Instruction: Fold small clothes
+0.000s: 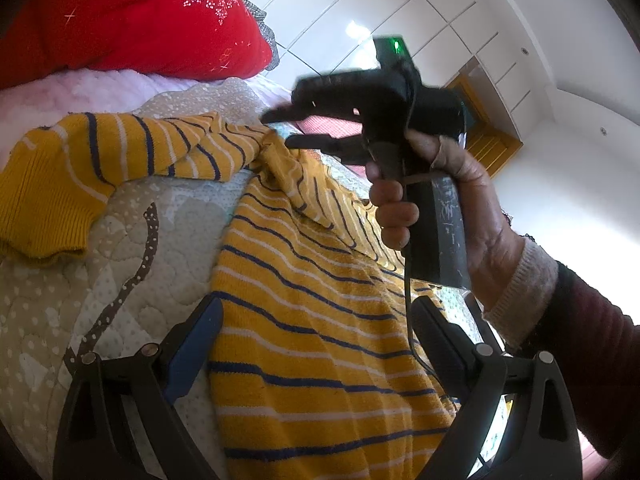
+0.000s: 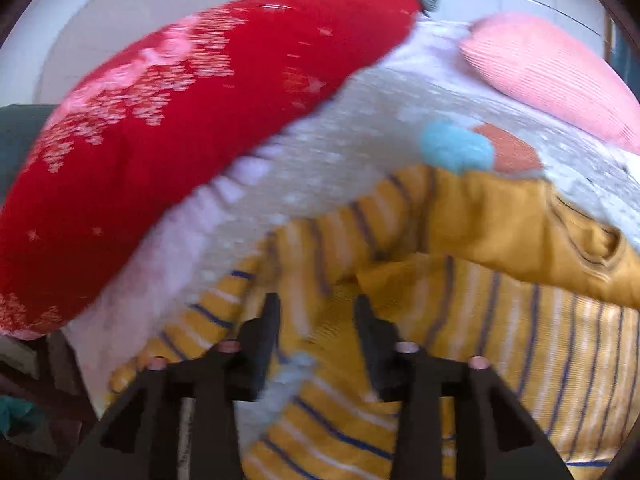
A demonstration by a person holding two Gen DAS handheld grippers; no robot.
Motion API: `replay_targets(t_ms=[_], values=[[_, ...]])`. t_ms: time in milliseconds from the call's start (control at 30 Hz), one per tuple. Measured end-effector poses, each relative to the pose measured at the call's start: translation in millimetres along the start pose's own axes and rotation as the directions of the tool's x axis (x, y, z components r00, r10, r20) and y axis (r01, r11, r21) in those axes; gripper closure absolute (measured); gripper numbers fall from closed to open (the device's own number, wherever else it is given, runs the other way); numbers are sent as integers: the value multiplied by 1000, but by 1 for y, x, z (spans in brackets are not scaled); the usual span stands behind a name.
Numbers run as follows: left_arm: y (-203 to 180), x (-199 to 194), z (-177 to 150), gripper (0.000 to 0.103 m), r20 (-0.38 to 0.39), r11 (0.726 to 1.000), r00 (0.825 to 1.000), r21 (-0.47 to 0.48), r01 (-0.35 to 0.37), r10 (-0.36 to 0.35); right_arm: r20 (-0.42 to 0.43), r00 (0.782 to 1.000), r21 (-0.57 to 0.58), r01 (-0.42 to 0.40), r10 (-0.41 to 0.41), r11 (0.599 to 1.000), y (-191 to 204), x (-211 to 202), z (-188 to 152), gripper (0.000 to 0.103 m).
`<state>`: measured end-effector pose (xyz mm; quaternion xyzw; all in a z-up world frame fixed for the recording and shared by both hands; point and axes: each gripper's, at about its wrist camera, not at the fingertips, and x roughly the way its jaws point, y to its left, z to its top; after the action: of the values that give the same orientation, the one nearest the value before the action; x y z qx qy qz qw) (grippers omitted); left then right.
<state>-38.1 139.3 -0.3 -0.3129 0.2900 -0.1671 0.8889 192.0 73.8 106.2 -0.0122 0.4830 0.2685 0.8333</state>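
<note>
A small yellow sweater with navy and white stripes (image 1: 320,300) lies on a quilted bed cover (image 1: 132,232). One sleeve (image 1: 100,168) stretches out to the left. My left gripper (image 1: 316,336) is open and empty, its jaws wide apart just above the sweater's body. My right gripper (image 1: 280,128) shows in the left wrist view, held in a hand, its fingers a little apart at the sweater's shoulder. In the blurred right wrist view the right gripper (image 2: 316,312) is open over the sweater (image 2: 440,300), with nothing between the jaws.
A red flowered pillow (image 1: 132,20) lies at the back of the bed and also shows in the right wrist view (image 2: 180,120). A pink pillow (image 2: 552,80) lies at the right. White wardrobe doors (image 1: 420,20) stand behind.
</note>
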Motion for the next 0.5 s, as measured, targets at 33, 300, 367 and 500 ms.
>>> replay_targets(t_ms=[33, 300, 367, 500], values=[[-1, 0, 0, 9, -1, 1000, 1000, 2, -3, 3, 1, 1000, -17, 5, -5, 1000, 7, 0, -3, 53], [-4, -2, -2, 9, 0, 1000, 1000, 14, -20, 20, -21, 994, -103, 105, -108, 989, 1, -57, -67, 49], [-5, -3, -3, 9, 3, 1000, 1000, 15, -25, 25, -17, 990, -88, 138, -140, 987, -21, -90, -90, 45], [-7, -15, -2, 9, 20, 996, 996, 12, -92, 92, -3, 968, -51, 249, -249, 967, -75, -154, -133, 45]])
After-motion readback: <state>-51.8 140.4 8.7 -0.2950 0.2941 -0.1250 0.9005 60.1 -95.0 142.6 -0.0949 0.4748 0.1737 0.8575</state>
